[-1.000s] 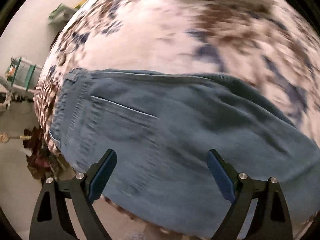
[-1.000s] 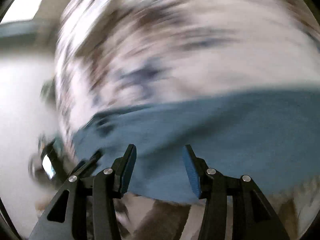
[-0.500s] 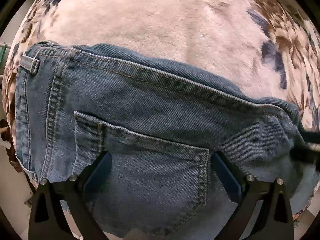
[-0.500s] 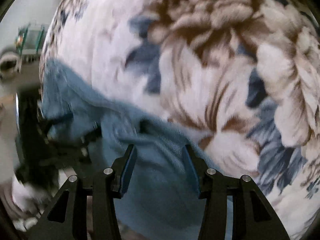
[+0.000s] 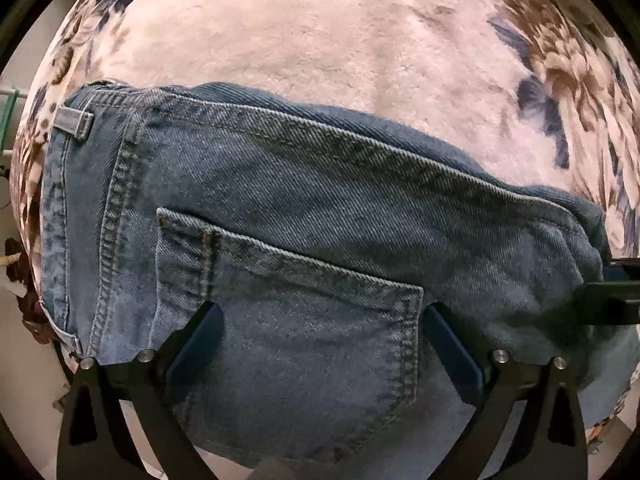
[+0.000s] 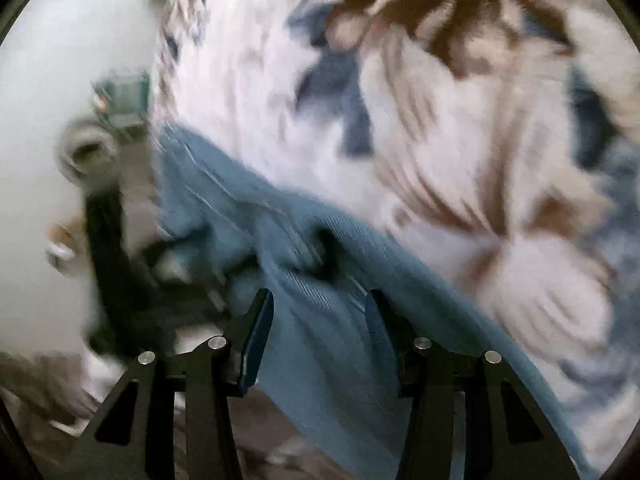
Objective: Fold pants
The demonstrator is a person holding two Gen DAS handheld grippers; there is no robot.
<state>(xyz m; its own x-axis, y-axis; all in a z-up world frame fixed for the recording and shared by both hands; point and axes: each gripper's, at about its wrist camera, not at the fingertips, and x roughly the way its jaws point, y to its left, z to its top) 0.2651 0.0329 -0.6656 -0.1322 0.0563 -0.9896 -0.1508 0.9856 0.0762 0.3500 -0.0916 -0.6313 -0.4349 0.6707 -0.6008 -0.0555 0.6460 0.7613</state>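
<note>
Blue denim pants (image 5: 304, 208) lie flat on a floral fleece blanket, waistband to the left, back pocket (image 5: 288, 300) facing up. My left gripper (image 5: 320, 320) is open just above the pocket, one finger on each side of it. In the blurred right wrist view the pants (image 6: 328, 320) run diagonally, with a dark fold near the middle. My right gripper (image 6: 320, 312) is open over the denim edge. The right gripper's dark body (image 5: 616, 296) shows at the right edge of the left wrist view.
The pink, brown and blue floral blanket (image 5: 320, 32) covers the surface beyond the pants, also in the right wrist view (image 6: 460, 140). Its left edge drops to a pale floor (image 6: 60, 80) with a green crate (image 6: 124, 96) and the left gripper's dark frame (image 6: 116, 248).
Both grippers have come down close to the pants. The left one settled over the back pocket. The right view swung from the leg toward the denim edge and still blurs.
</note>
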